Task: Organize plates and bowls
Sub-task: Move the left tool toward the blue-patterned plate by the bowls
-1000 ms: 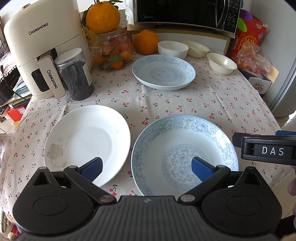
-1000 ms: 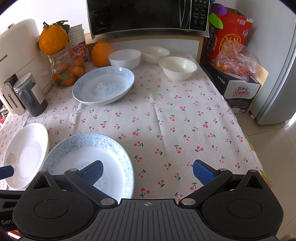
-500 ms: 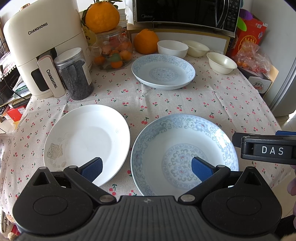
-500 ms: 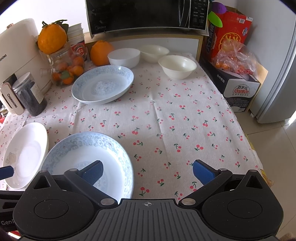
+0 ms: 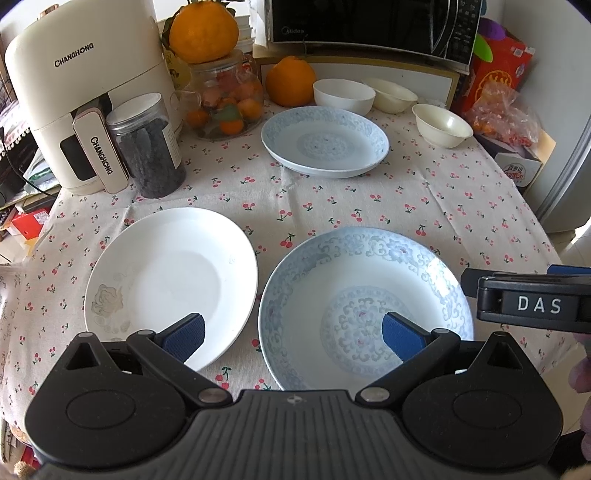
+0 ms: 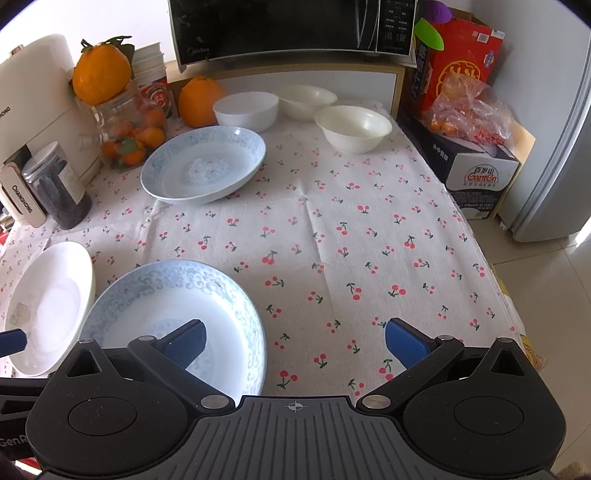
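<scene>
While both claws hang above the near edge of the table [image 6: 369, 221], neither holds anything. The left claw [image 5: 291, 334] is spread wide, one blue pad over the near rim of the white plate [image 5: 170, 284] and the other over the middle of the near blue-patterned plate [image 5: 365, 306]. The right claw [image 6: 293, 338] is just as wide, its left pad above that same patterned plate [image 6: 177, 314] and its right pad over bare cherry-print cloth.

The white plate sits at the near left corner, just beside the near patterned plate, with a narrow strip of cloth between them. A second blue-patterned plate [image 5: 325, 140] lies toward the far edge, well apart from the near pair. Behind it, along the far edge, stand three bowls: a white bowl [image 5: 343, 96], a cream bowl [image 5: 393, 94] just beside it, and another cream bowl [image 5: 441, 123] toward the far right corner.

At the far left corner stand a cream air fryer [image 5: 81, 99], a jar of dark contents [image 5: 147, 147] and a glass jar of small oranges [image 5: 225, 107] with a large orange [image 5: 203, 31] on top.
</scene>
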The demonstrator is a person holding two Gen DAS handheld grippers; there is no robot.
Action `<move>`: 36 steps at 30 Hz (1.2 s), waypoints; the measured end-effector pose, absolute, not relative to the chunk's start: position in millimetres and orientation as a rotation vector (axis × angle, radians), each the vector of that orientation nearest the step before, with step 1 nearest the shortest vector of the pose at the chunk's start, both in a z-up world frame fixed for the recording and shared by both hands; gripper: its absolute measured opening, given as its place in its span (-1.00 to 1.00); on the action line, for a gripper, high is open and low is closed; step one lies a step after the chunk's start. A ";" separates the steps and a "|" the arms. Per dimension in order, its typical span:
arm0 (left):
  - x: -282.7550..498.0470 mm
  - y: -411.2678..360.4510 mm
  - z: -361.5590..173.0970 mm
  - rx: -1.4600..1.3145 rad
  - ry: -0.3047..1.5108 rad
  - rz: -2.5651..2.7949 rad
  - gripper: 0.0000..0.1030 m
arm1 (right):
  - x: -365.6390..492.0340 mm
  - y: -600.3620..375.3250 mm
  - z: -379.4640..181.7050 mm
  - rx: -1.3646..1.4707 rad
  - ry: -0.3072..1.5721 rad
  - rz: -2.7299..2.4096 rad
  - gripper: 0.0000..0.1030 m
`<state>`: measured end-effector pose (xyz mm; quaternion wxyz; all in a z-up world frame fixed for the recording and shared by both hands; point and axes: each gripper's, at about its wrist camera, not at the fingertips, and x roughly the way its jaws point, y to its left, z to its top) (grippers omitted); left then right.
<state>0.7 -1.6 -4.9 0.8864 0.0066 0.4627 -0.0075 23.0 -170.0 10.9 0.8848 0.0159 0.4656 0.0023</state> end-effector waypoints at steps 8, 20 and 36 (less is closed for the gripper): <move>14.3 7.1 3.4 -0.053 0.960 -0.016 0.98 | 34.7 -174.7 19.8 0.060 0.976 0.013 1.00; 50.1 20.3 28.0 -0.116 0.884 -0.050 0.98 | 71.9 -182.6 54.6 0.154 0.919 0.064 1.00; 119.8 59.2 31.6 -0.322 0.887 0.029 0.98 | 145.1 -185.2 71.0 0.205 0.846 0.074 1.00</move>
